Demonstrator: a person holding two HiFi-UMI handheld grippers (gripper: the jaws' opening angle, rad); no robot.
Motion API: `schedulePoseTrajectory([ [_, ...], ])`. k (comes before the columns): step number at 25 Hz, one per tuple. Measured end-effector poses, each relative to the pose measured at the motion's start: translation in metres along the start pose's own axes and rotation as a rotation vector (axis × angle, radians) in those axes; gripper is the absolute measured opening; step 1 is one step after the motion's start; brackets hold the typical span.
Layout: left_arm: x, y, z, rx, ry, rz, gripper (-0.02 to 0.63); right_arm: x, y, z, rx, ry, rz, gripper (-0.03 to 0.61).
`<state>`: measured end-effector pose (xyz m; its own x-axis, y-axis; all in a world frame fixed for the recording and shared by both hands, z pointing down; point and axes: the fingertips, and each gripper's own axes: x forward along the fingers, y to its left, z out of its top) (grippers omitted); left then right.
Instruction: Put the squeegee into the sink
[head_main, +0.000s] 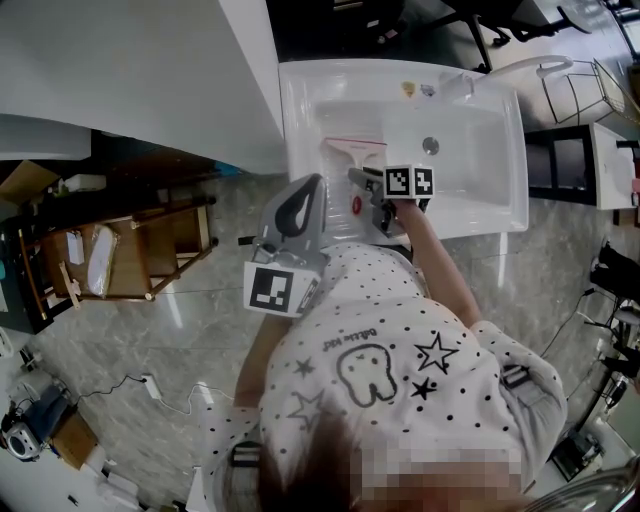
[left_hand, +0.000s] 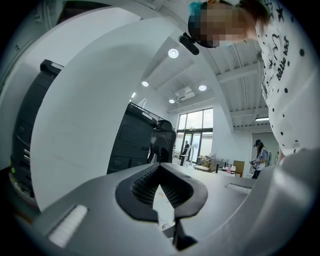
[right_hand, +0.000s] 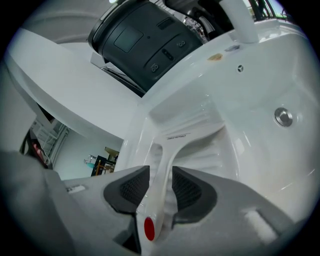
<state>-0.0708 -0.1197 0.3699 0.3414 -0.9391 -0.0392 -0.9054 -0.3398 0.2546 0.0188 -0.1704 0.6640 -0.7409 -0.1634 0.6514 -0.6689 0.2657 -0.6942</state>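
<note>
"White, glossy and largest in the head view: what sits at 12 o'clock?"

"A sink (head_main: 500, 215), with its drain (head_main: 430, 146) toward 1 o'clock. The person stands right against its front rim, looking steeply down."

"And the two tools?"

"The left tool (left_hand: 160, 169) is at 8 o'clock of the basin and outside it. It is held level, with its jaws closed together on nothing. It seems to be held aside to keep out of the way, since this job needs only one hand."

"The right one?"

"The right tool (right_hand: 159, 172) reaches over the front rim at 6 o'clock, tilted down into the basin. Its jaws stand wide apart. The handle of the squeegee (right_hand: 169, 147) runs between them, but there is a gap at one pad and no squeeze."

"So where does the squeegee lie?"

"Inside the sink, on the ribbed 9 o'clock side. The blade points toward 12 and the handle toward 6, with a red dot (right_hand: 149, 227) at the handle's end. The sink appears to carry it, which would explain the wide jaws: there is nothing left to hold up."

"Is the task finished?"

"Probably all but done. What remains, I judge, is drawing the tool back without nudging the handle."
</note>
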Motion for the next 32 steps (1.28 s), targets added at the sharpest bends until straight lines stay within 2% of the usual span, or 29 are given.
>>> schedulePoseTrajectory([
  [4, 0.0, 0.0, -0.003, -0.003, 0.01, -0.003, -0.003, 0.003, -0.002, -0.002, 0.018, 0.023, 0.002, 0.102],
  [8, 0.001, 0.0, -0.002, -0.008, 0.009, -0.002, -0.003, 0.003, 0.0, -0.002, 0.012, 0.032, 0.02, 0.096],
  [14, 0.001, 0.002, -0.002, -0.013, 0.006, -0.003, -0.003, -0.002, 0.009, 0.002, 0.015, -0.035, 0.065, 0.057],
  [22, 0.002, 0.001, -0.001, -0.013, 0.001, -0.011, -0.003, -0.008, 0.022, -0.001, -0.004, -0.054, 0.114, 0.029],
  [27, 0.0, 0.002, 0.0, -0.012, -0.004, -0.011, -0.003, -0.012, 0.026, 0.0, -0.008, -0.09, 0.105, 0.024],
  [32, -0.002, 0.001, -0.001, -0.011, 0.001, -0.011, -0.003, -0.027, 0.03, 0.006, -0.086, -0.163, 0.054, 0.023],
])
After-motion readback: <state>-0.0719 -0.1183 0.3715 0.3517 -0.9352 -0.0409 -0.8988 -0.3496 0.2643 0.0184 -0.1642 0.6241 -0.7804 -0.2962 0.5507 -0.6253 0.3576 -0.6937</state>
